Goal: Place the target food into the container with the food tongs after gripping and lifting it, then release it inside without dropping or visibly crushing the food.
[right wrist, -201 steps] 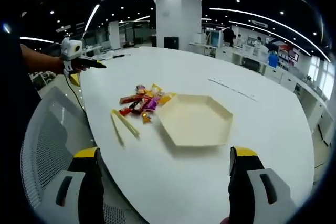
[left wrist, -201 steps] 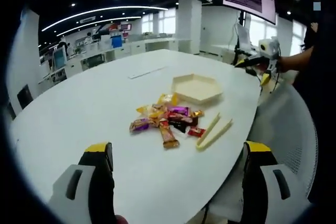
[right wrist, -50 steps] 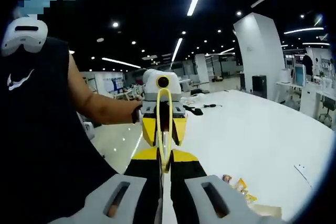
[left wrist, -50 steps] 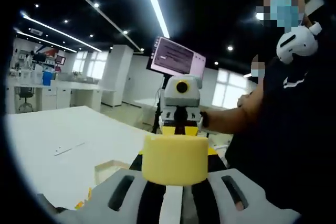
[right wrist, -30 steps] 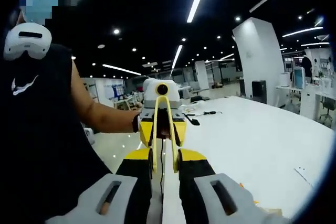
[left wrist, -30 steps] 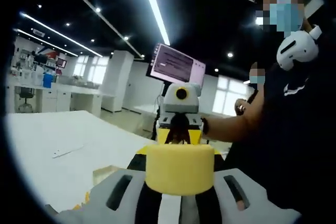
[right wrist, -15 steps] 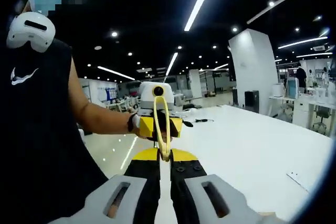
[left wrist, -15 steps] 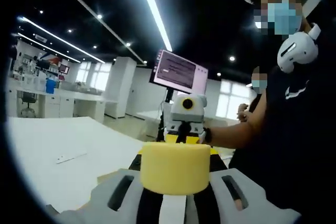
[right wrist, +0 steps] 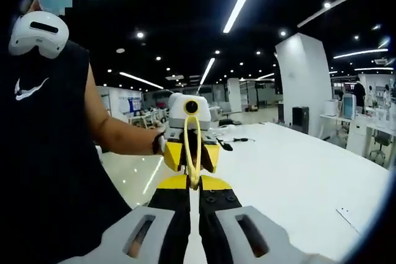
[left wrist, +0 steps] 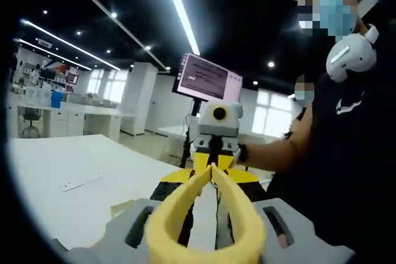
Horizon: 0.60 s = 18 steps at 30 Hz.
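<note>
The yellow food tongs lie lengthwise between my two grippers, which face each other in the air beside a white table. The tongs' curved hinge end looms over the left gripper, whose jaws stand close together beneath it; whether they clamp it is hidden. The arms taper to the right gripper. In the right gripper view, the right gripper is shut on the tongs at their tips, and the loop reaches the left gripper. A beige sliver, perhaps the container, peeks past the left jaw.
A person in a dark sleeveless top stands close, forearm stretched to the far gripper. The white table runs off to the right. A monitor on a stand stands behind. A small flat strip lies on the table.
In the left gripper view the tongs' hinge end went from an end-on yellow block to an open U seen from above. The right gripper, slightly apart a second ago, is shut on the tips.
</note>
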Each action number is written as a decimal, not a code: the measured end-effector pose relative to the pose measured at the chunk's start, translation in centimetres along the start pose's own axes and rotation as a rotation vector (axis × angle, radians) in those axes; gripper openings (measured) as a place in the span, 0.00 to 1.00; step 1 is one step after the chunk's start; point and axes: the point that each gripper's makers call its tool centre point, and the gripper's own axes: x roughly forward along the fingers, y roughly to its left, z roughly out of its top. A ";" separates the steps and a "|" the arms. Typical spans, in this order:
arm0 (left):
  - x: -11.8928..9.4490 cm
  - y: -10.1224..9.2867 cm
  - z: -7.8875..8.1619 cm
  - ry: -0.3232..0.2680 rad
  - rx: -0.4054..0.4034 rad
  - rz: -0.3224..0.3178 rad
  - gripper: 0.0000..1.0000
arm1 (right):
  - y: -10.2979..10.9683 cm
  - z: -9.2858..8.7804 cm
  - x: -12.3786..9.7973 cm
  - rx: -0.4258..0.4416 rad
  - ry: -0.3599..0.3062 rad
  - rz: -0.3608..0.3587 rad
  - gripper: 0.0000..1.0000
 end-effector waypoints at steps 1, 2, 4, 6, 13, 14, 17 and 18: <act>0.0 -0.1 0.1 -0.005 -0.002 -0.003 0.15 | 0.1 -0.1 0.0 -0.003 0.005 0.002 0.02; 0.1 -0.2 0.2 -0.005 0.001 -0.006 0.15 | 0.1 0.0 0.1 -0.003 0.004 0.003 0.02; 0.3 -0.3 0.0 0.002 0.004 -0.007 0.15 | 0.1 0.0 0.3 -0.007 0.008 0.001 0.02; 0.4 -0.5 -0.4 0.018 0.002 -0.011 0.15 | 0.2 -0.2 0.3 -0.009 0.019 0.008 0.02; 0.5 -0.5 -0.8 0.041 0.029 0.004 0.14 | 0.2 -0.4 0.4 -0.008 0.040 0.000 0.02; 0.5 -0.5 -0.9 0.042 0.033 0.004 0.14 | 0.2 -0.5 0.4 -0.006 0.044 -0.001 0.02; 0.4 -0.6 -1.0 0.054 0.053 0.007 0.14 | 0.2 -0.7 0.5 -0.001 0.046 -0.003 0.02; 0.4 -0.6 -1.0 0.052 0.056 0.009 0.14 | 0.2 -0.7 0.4 0.002 0.041 -0.007 0.02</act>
